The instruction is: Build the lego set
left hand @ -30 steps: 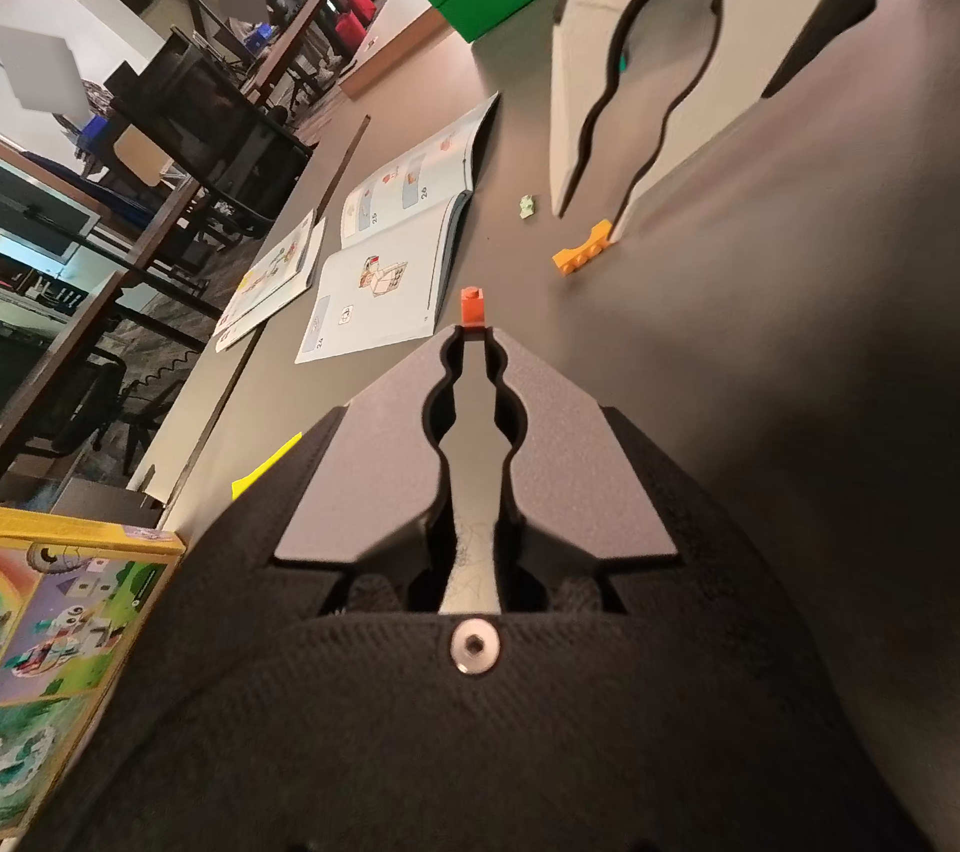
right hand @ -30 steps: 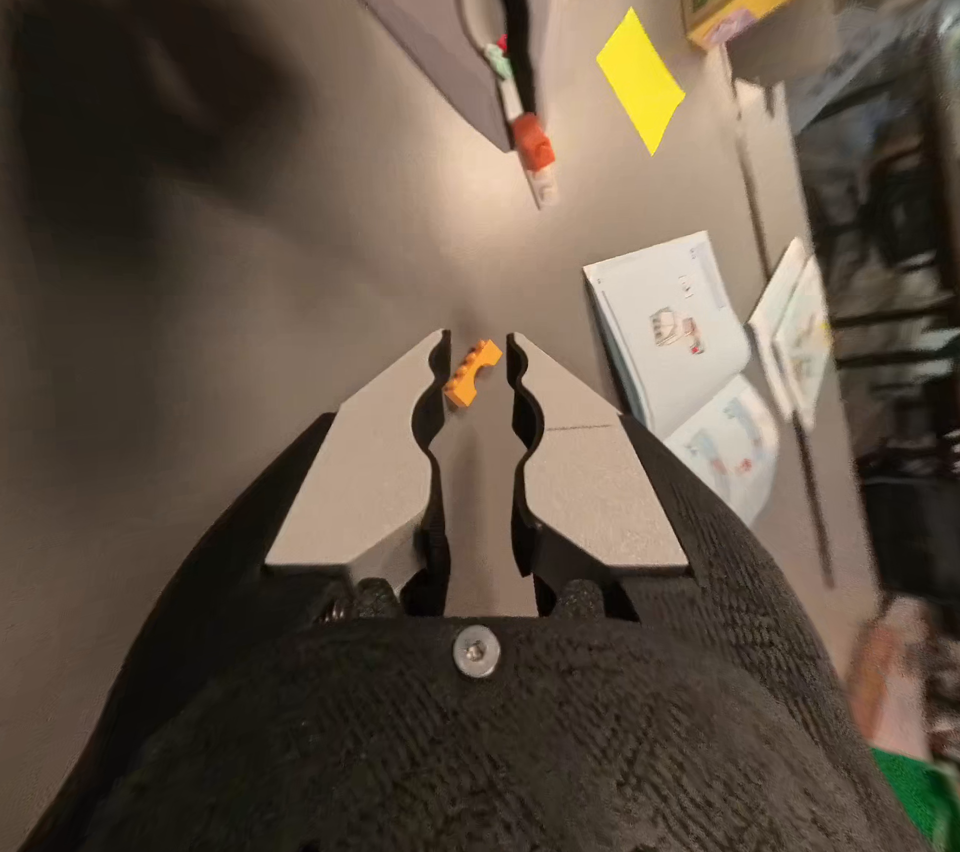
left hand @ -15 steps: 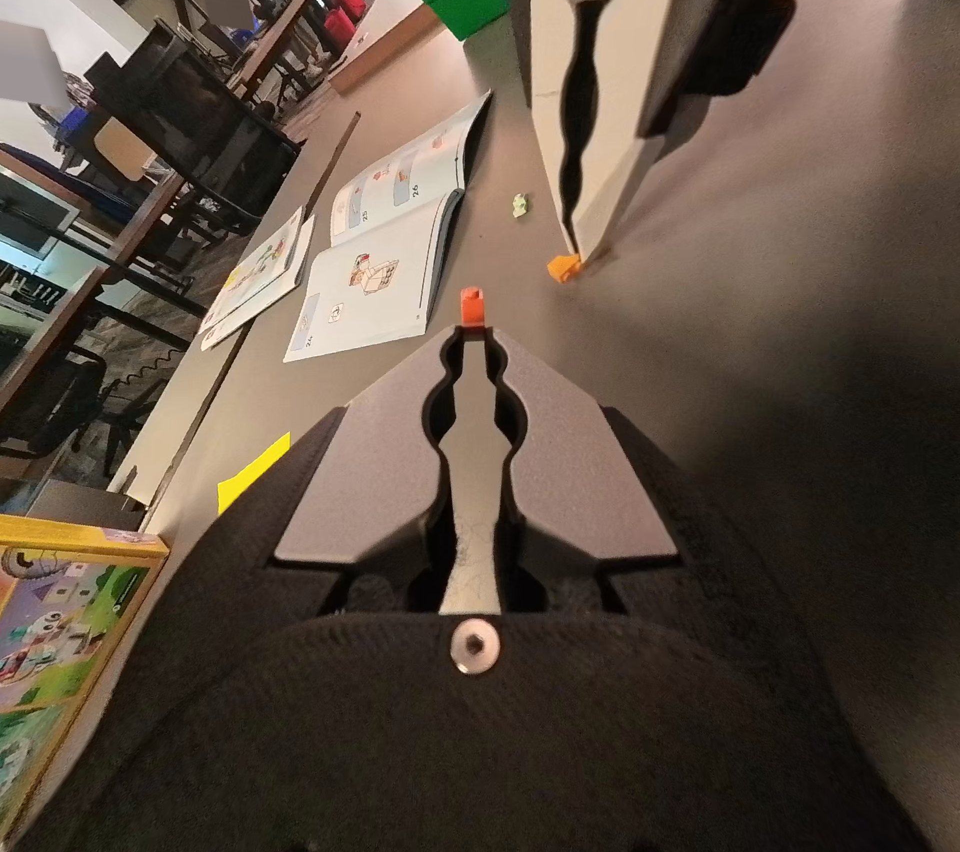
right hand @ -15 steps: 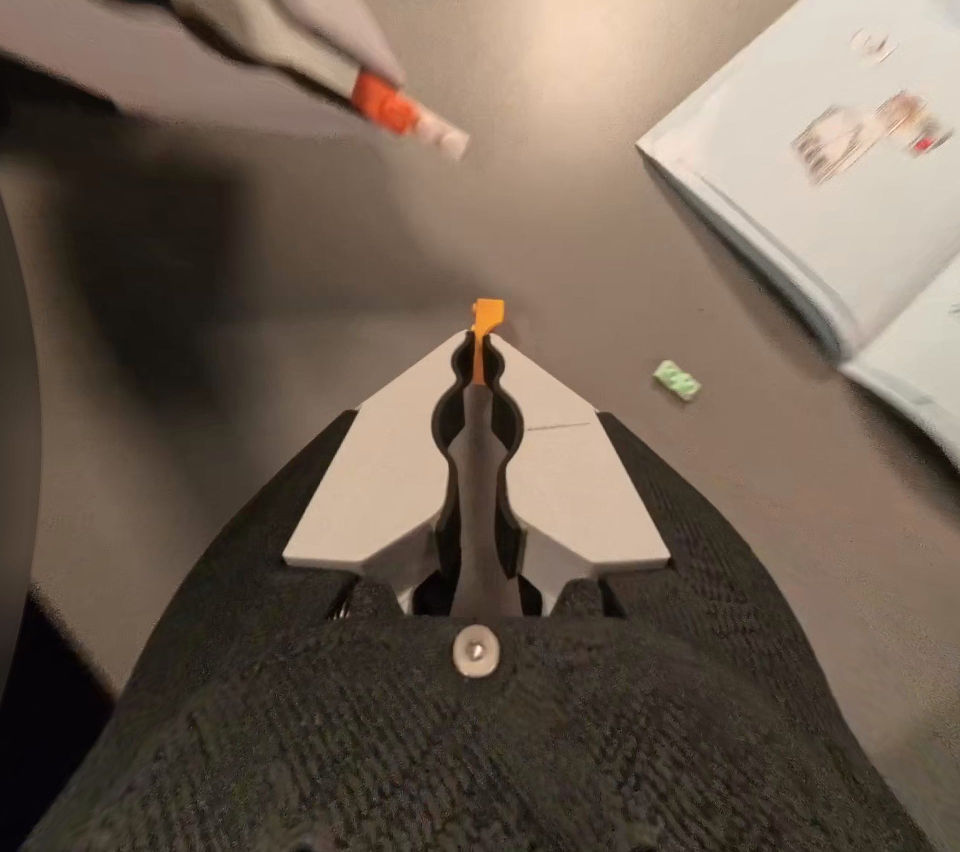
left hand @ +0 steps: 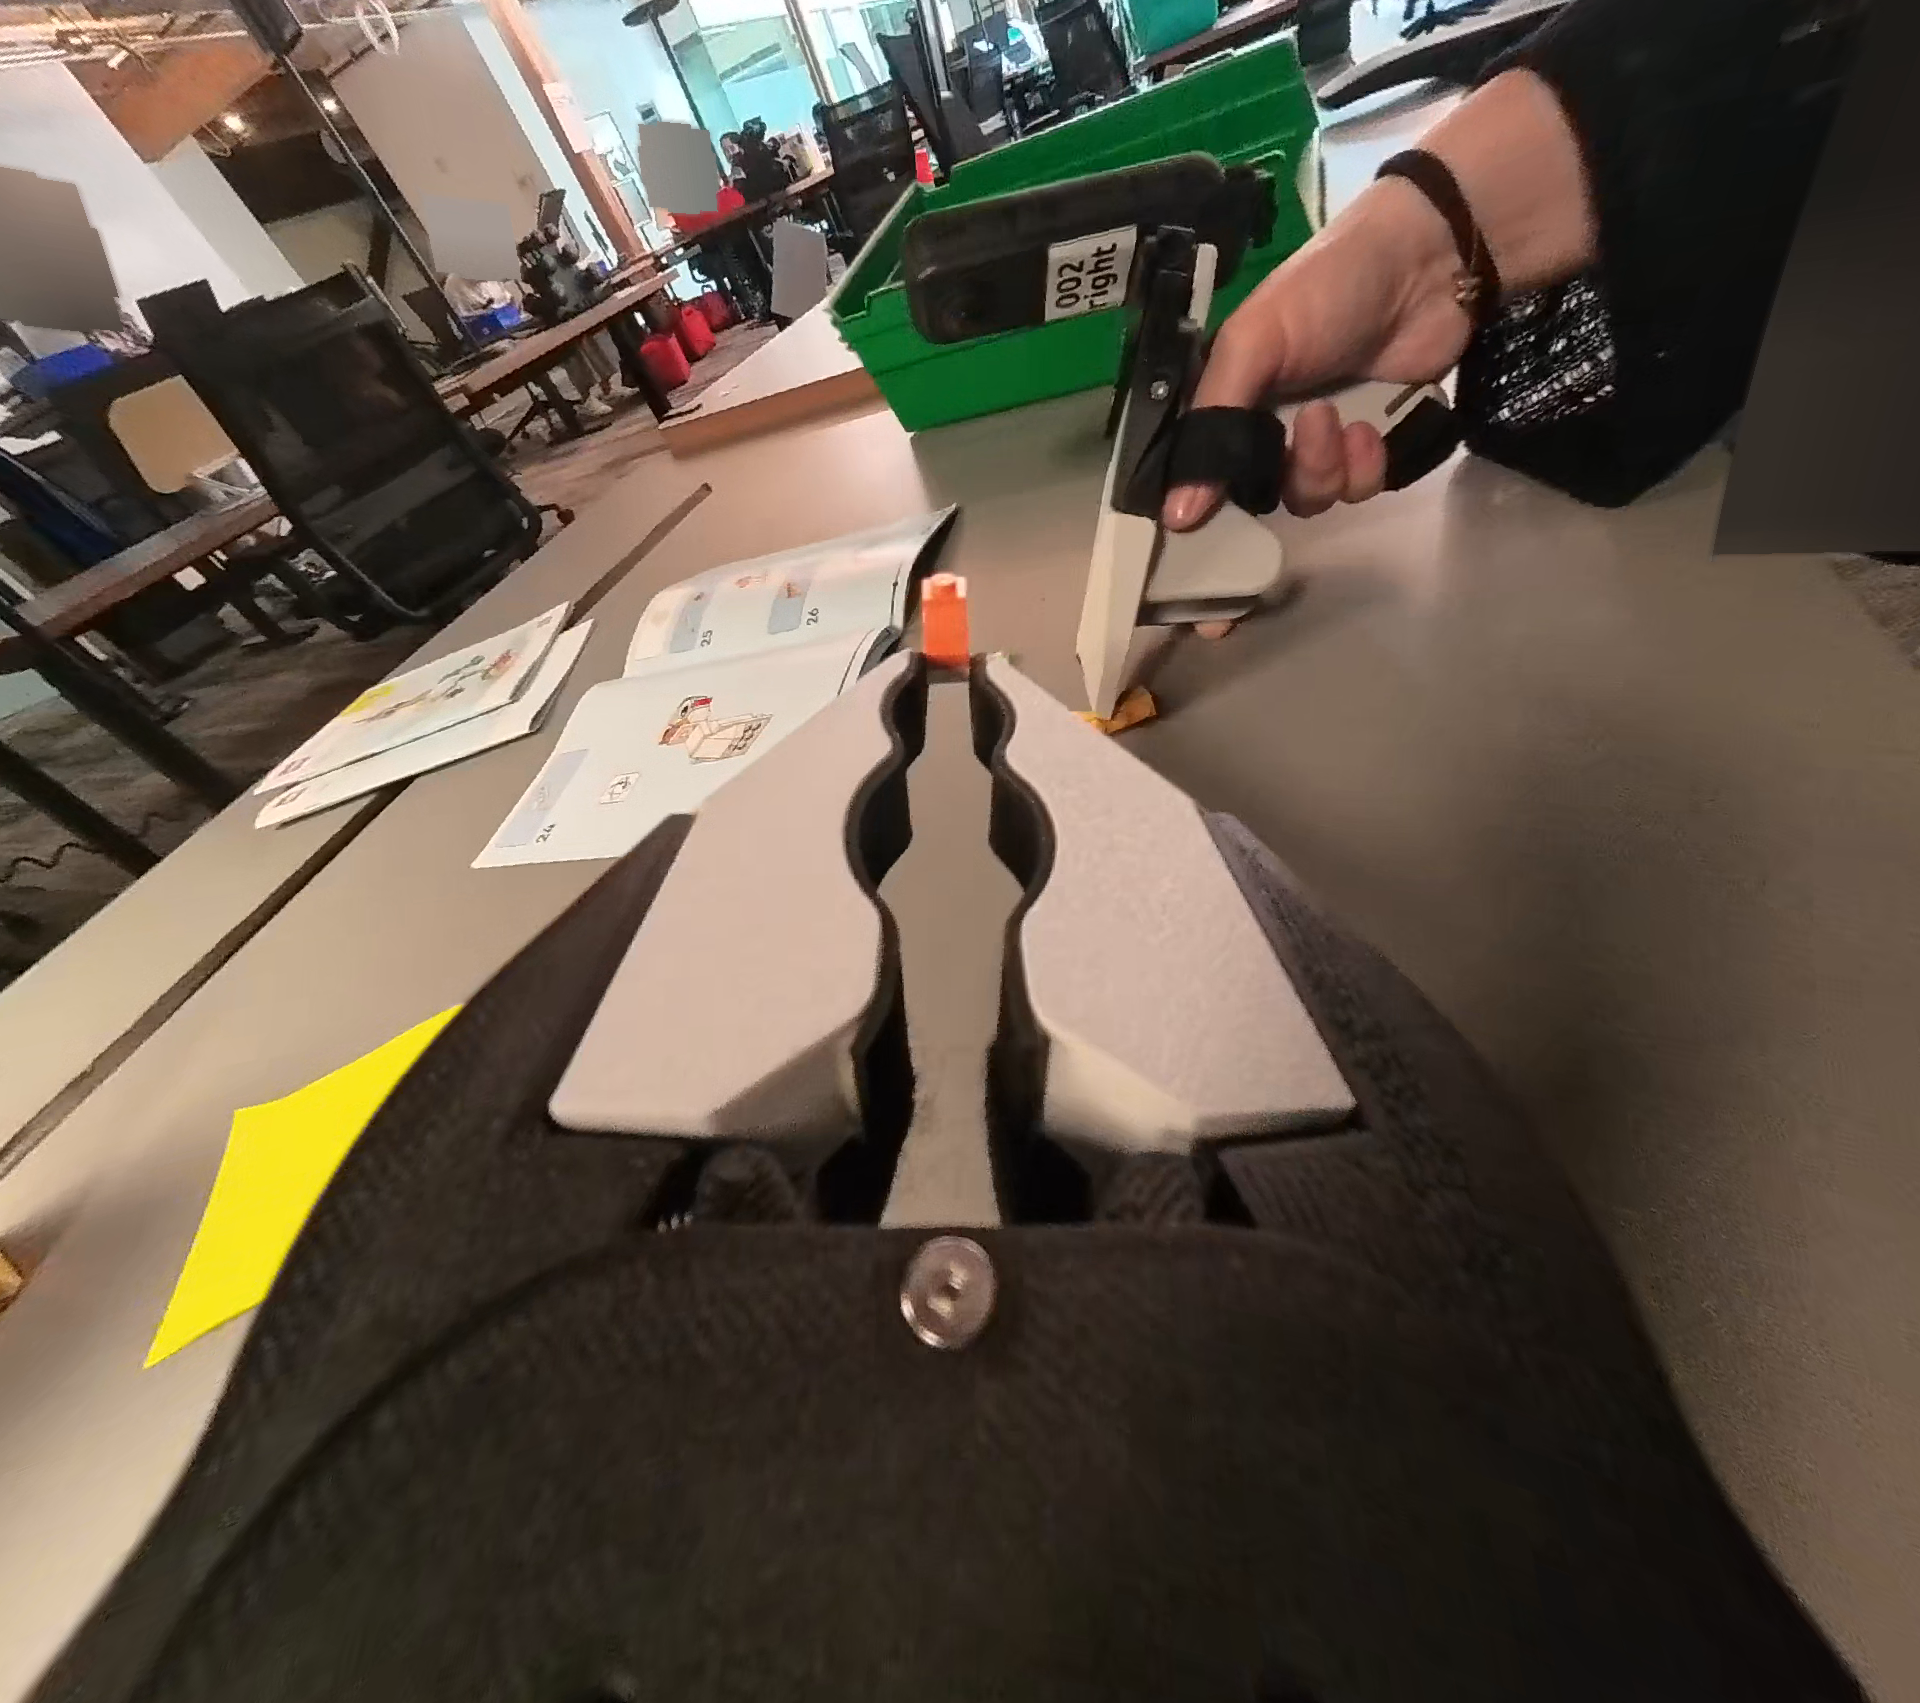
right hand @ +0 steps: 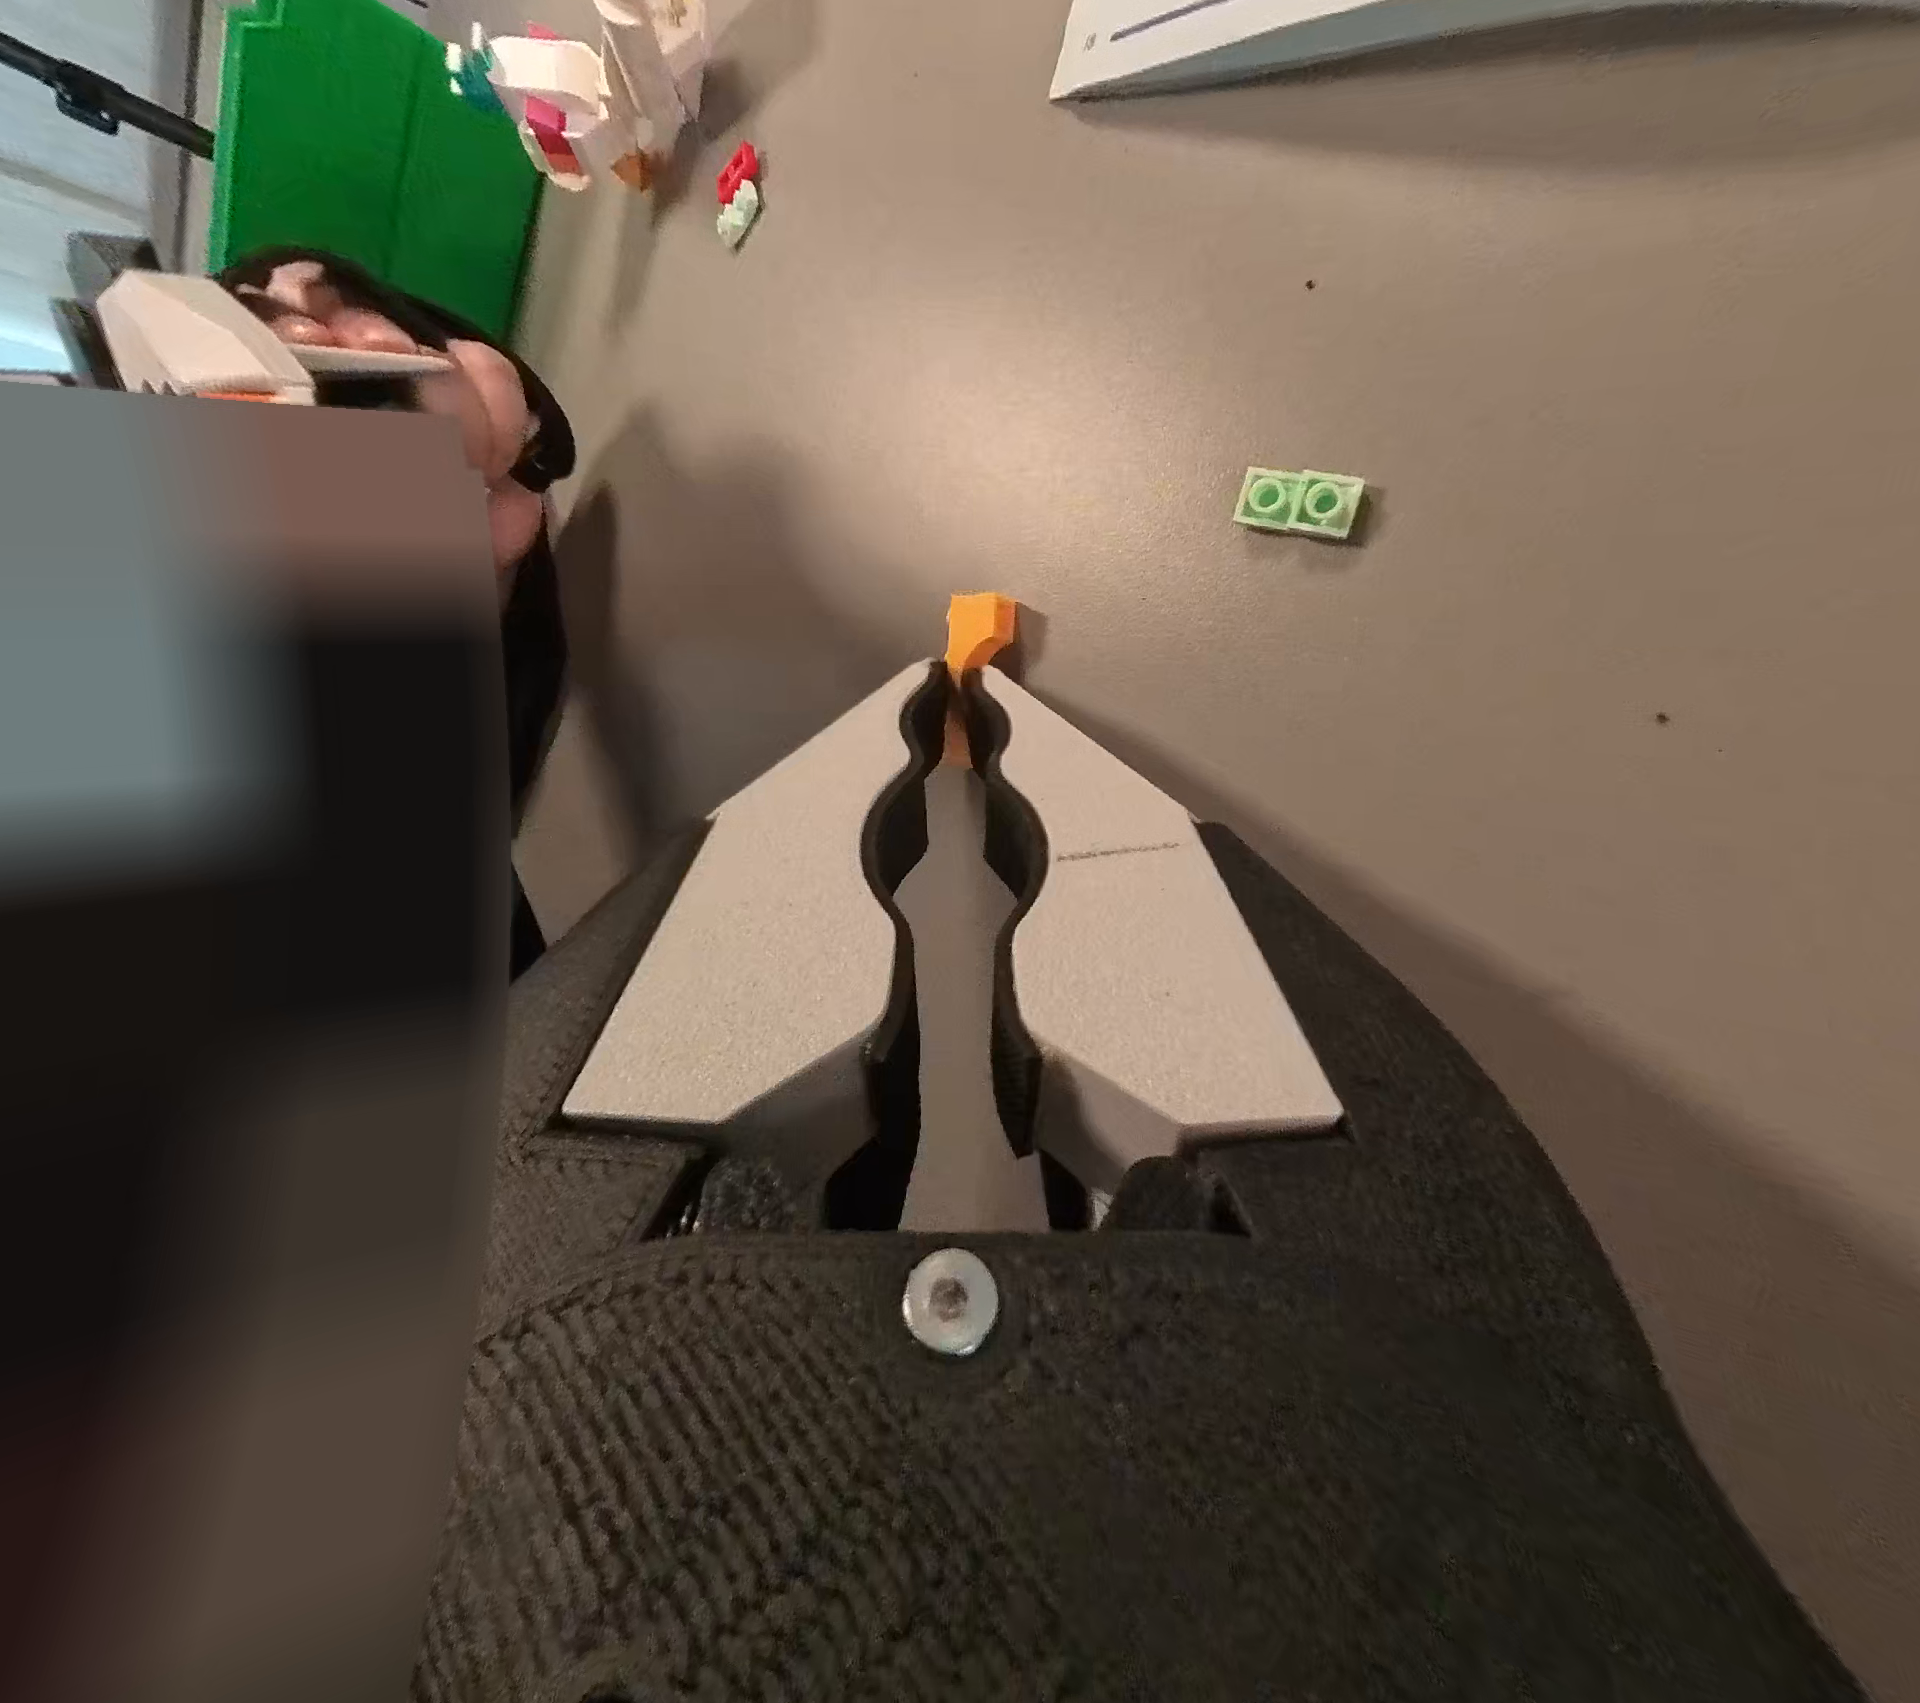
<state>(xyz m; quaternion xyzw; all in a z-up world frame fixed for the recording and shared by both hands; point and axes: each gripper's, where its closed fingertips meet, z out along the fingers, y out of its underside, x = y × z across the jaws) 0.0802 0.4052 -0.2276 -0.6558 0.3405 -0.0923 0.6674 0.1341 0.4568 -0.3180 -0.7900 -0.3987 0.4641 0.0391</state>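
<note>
My left gripper [left hand: 945, 666] is shut on a small red-orange brick [left hand: 945, 619] with a white piece on top, held above the grey table. My right gripper [right hand: 961, 677] is shut on an orange arch brick [right hand: 975, 630] and points steeply down, the brick's tip touching or almost touching the table. In the left wrist view the right gripper [left hand: 1107, 697] stands upright ahead with the orange brick [left hand: 1127, 708] under its tips, a hand on its handle. A light green two-stud plate [right hand: 1302, 502] lies right of the right gripper. A partly built white model [right hand: 623, 53] lies farther off.
An open instruction booklet [left hand: 727, 697] and loose leaflets [left hand: 436, 708] lie to the left. A green bin [left hand: 1091, 282] stands at the back. A yellow note [left hand: 281, 1175] lies near left. Small red and green pieces [right hand: 740, 193] lie by the white model. A green lid [right hand: 353, 157] lies beyond. About 12 centimeters separates my left fingertips from my right. Measured from the fingertips, the light green two-stud plate [right hand: 1302, 502] is 6 centimeters or so from the right gripper and 15 centimeters from the left.
My right gripper closed on the orange arch brick and turned upright over the table. My left gripper tilted up toward level, still holding the red-orange brick.
</note>
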